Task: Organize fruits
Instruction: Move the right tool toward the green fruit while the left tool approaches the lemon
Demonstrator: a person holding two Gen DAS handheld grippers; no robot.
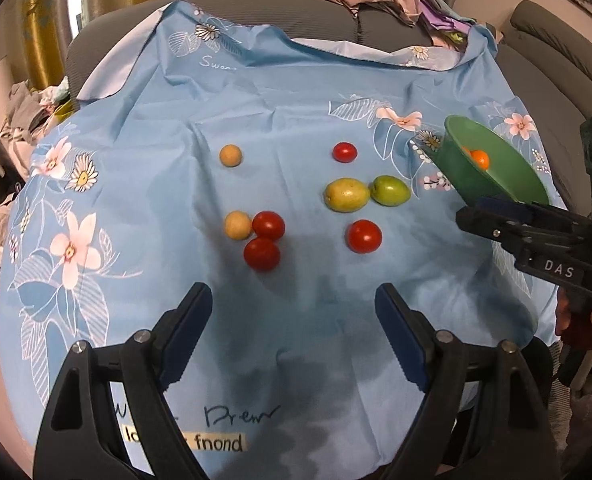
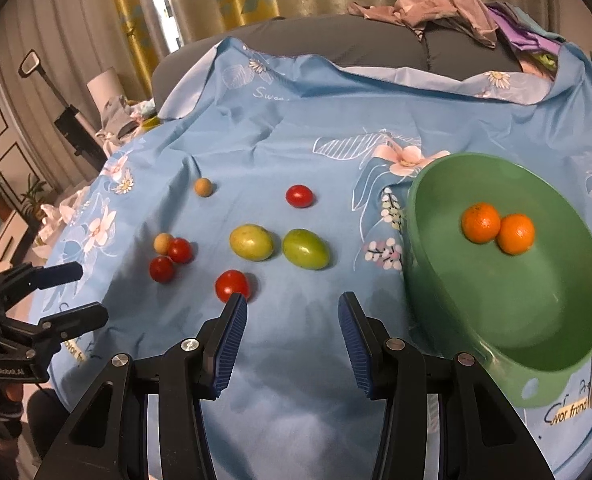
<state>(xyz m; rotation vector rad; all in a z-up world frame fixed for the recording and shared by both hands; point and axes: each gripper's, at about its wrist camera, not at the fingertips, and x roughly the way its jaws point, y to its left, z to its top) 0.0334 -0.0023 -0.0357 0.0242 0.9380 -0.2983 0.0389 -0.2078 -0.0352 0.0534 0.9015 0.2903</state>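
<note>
- Left wrist view: the left gripper (image 1: 293,324) was held over the blue cloth (image 1: 279,112), its jaws spread wide with nothing between them.
- Right wrist view: the right gripper (image 2: 293,336) was seen with jaws parted and empty, just short of a red tomato (image 2: 232,285).
- A green bowl (image 2: 536,320) was set on the cloth at the right; two oranges (image 2: 498,228) were lying in it, touching each other.
- Two green-yellow fruits (image 2: 279,246) were laid side by side mid-cloth, with another tomato (image 2: 299,195) beyond them.
- Two tomatoes (image 1: 264,240) and a tan ball (image 1: 237,225) were bunched together, touching, at the left.
- A second tan ball (image 1: 230,155) was placed alone, farther back.
</note>
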